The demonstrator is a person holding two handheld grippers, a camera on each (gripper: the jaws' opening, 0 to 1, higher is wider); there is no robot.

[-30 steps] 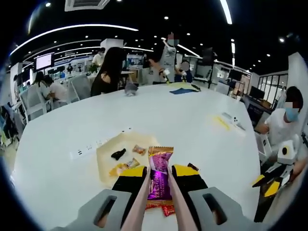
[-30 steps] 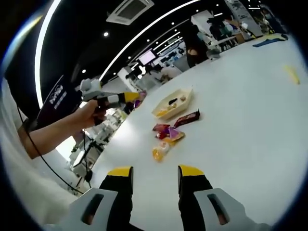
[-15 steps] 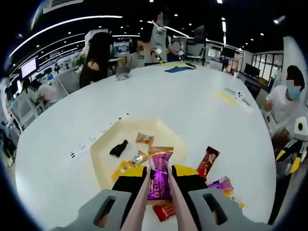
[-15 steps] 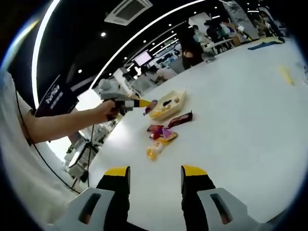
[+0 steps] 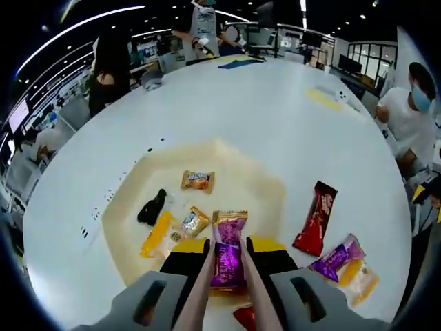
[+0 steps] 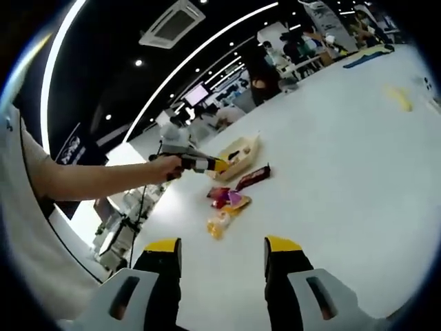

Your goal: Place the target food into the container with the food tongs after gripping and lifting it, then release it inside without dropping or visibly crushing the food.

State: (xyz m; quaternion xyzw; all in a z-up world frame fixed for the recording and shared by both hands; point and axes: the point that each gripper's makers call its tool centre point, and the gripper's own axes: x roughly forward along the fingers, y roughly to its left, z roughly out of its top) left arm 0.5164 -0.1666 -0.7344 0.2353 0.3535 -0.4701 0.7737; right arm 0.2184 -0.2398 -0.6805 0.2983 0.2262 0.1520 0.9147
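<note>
**Left gripper view: purple sweet carried over the tray**

Left gripper view looks down on the shallow cream plastic tray (image 5: 131, 207), which lies on the white round table (image 5: 275, 117). Going from left to right inside it: a small black wrapped piece (image 5: 151, 207), a yellow oblong packet (image 5: 158, 234), a silver-and-gold wrapped candy (image 5: 195, 221) and, further up, an orange wrapped candy (image 5: 198, 181). Next comes the left gripper (image 5: 227, 256), clenched on a pair of pale slim food tongs (image 5: 196, 293), whose two arms pinch the shiny purple wrapped sweet (image 5: 227, 252). The sweet sits flat between the tong tips, apparently above the tray's near edge, so it looks held there ready to be let go inside; whether it already touches the tray floor is hard to say. The wrapper shows no obvious squashing.

Right of the tray, loose on the table, lie a dark red bar wrapper (image 5: 315, 218), a purple-and-pink packet (image 5: 336, 257) and a pale orange packet (image 5: 358, 279), presumably waiting their turn.

Right gripper view shows the right gripper (image 6: 223, 249) with jaws spread and nothing between them, idle above the table, well apart from the tray.
</note>
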